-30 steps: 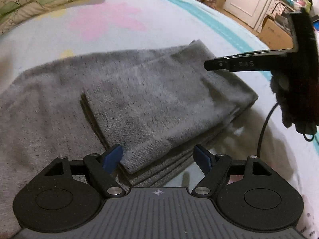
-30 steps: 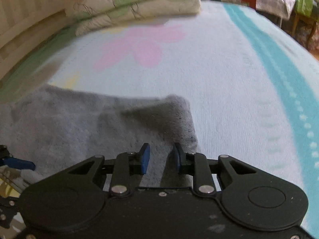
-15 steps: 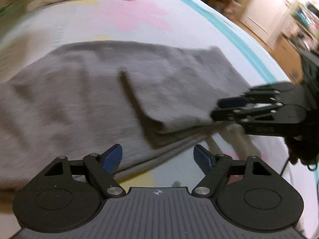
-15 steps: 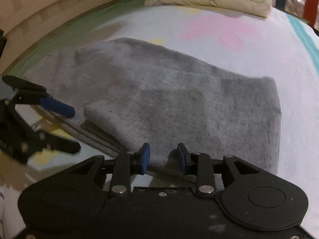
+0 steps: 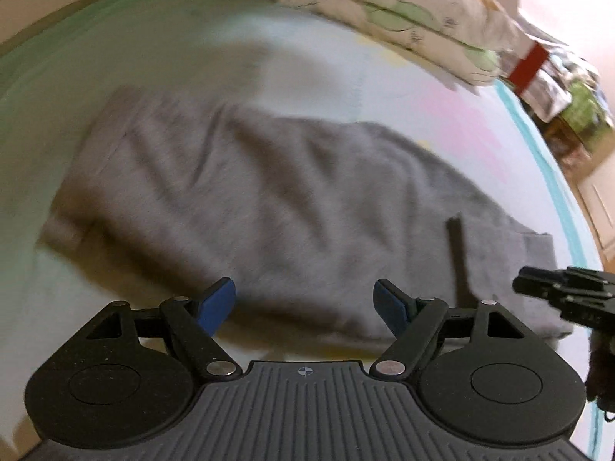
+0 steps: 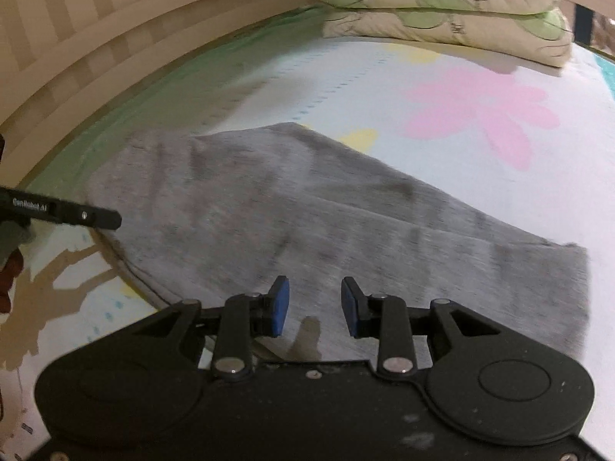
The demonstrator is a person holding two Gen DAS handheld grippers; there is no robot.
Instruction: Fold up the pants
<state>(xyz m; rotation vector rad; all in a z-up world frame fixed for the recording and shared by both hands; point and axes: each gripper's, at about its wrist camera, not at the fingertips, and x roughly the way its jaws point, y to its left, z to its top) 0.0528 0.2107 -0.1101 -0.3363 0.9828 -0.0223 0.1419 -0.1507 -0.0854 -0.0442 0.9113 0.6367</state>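
Observation:
The grey pants (image 5: 292,199) lie folded lengthwise on the bed; they also show in the right wrist view (image 6: 315,223). A folded-over layer ends at a dark edge at the right (image 5: 459,253). My left gripper (image 5: 305,303) is wide open and empty, just above the near edge of the pants. My right gripper (image 6: 315,303) is partly open and empty, over the near edge of the cloth. The right gripper's tip shows at the right of the left wrist view (image 5: 565,292). The left gripper's finger shows at the left of the right wrist view (image 6: 77,215).
The bed sheet (image 6: 442,88) is white with pink flowers, yellow spots and a teal stripe. Two pillows (image 6: 442,11) lie stacked at the head. A striped headboard (image 6: 96,27) runs along the left. Room clutter (image 5: 569,103) lies beyond the bed's far edge.
Both grippers have swung left along the pants, away from the folded end towards the wider part. The left stays wide open; the right has opened a little more.

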